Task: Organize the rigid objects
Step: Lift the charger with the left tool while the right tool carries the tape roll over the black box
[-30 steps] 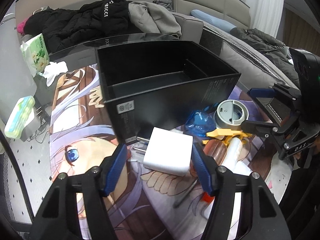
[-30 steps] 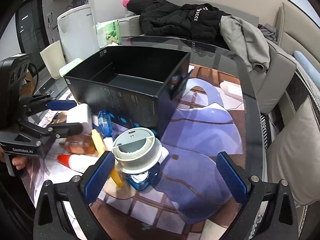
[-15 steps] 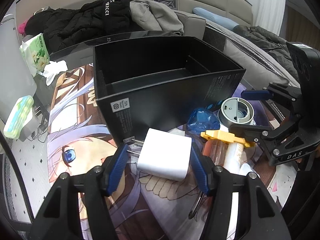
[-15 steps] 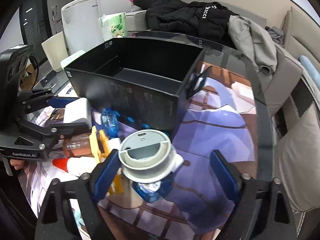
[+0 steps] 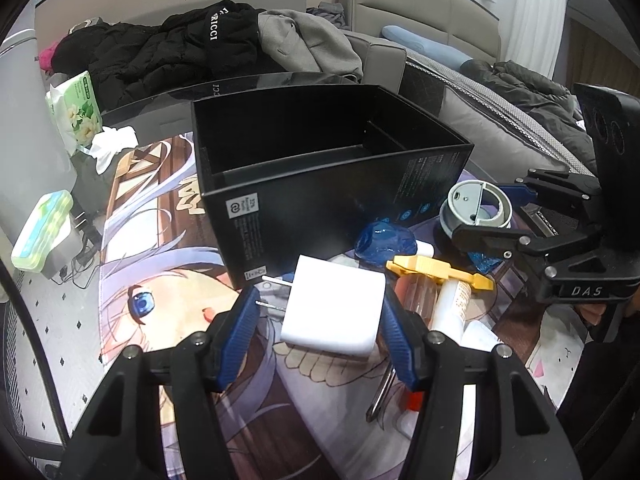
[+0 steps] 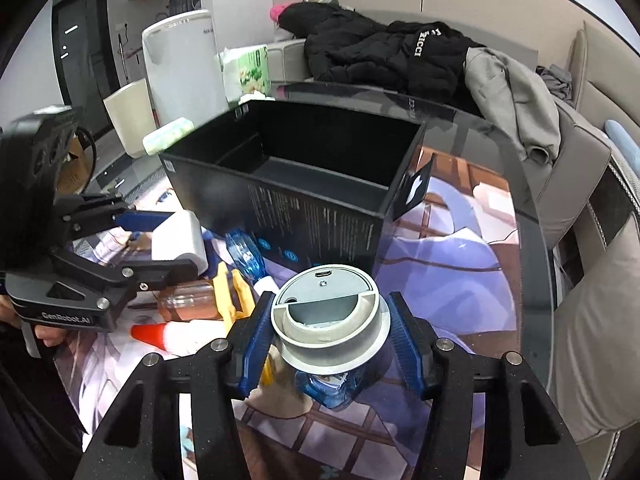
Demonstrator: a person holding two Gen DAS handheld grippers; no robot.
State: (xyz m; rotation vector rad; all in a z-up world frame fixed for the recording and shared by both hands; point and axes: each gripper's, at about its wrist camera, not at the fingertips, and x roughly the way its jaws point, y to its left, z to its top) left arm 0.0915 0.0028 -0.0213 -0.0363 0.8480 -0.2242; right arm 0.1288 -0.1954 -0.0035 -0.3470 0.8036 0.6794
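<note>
Table mat (image 5: pixel 152 240): left gripper (image 5: pixel 320 316) clamps white charger (image 5: pixel 334 312); right gripper (image 6: pixel 330 340) clamps grey lid (image 6: pixel 326 312).

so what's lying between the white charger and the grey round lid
In the left wrist view, a yellow clip and a crumpled blue plastic piece lie between the white charger and the grey round lid.

My left claw (image 5: pixel 318 320) is clamped on the white charger (image 5: pixel 334 312), prongs pointing left. Straight ahead stands the open black box (image 5: pixel 332 184) on the printed mat (image 5: pixel 160 280). To my right, my other claw (image 5: pixel 486 216) grips the grey round lid (image 5: pixel 476 208). Between us lie a blue plastic piece (image 5: pixel 384 242), a yellow clip (image 5: pixel 436 270) and a white tube (image 5: pixel 450 308).
</note>
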